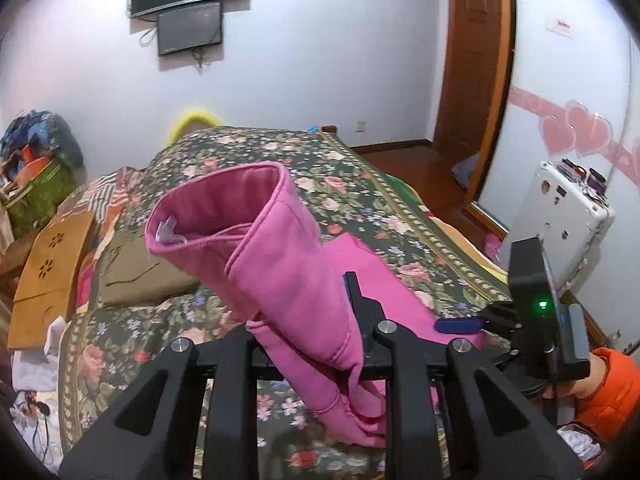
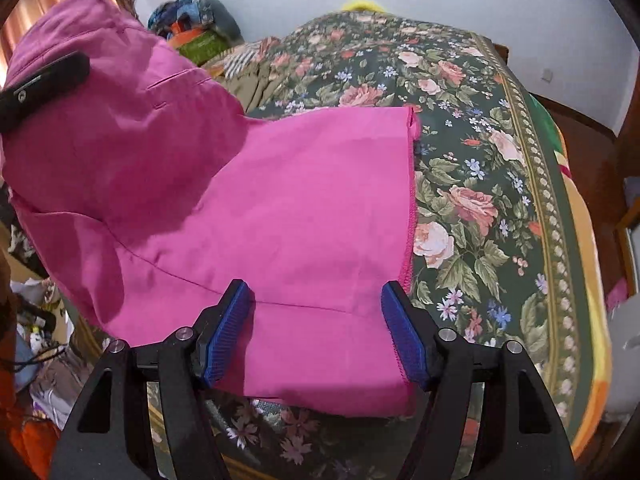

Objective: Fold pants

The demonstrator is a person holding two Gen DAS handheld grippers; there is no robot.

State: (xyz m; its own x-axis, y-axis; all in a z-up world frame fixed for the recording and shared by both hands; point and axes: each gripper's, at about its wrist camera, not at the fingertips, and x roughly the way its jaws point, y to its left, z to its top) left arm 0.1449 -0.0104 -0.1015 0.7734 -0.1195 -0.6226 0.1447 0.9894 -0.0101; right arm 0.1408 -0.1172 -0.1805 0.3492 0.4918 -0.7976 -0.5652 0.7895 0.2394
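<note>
right gripper [image 2: 316, 332] – jaws spread, pink cloth between, pads clear | left gripper [image 1: 316, 336] – clamped on pink pants [image 2: 280, 208], waistband lifted (open end up) | legs flat on floral bedspread [image 2: 480, 184] | far: khaki garment [image 1: 140, 272]
</note>
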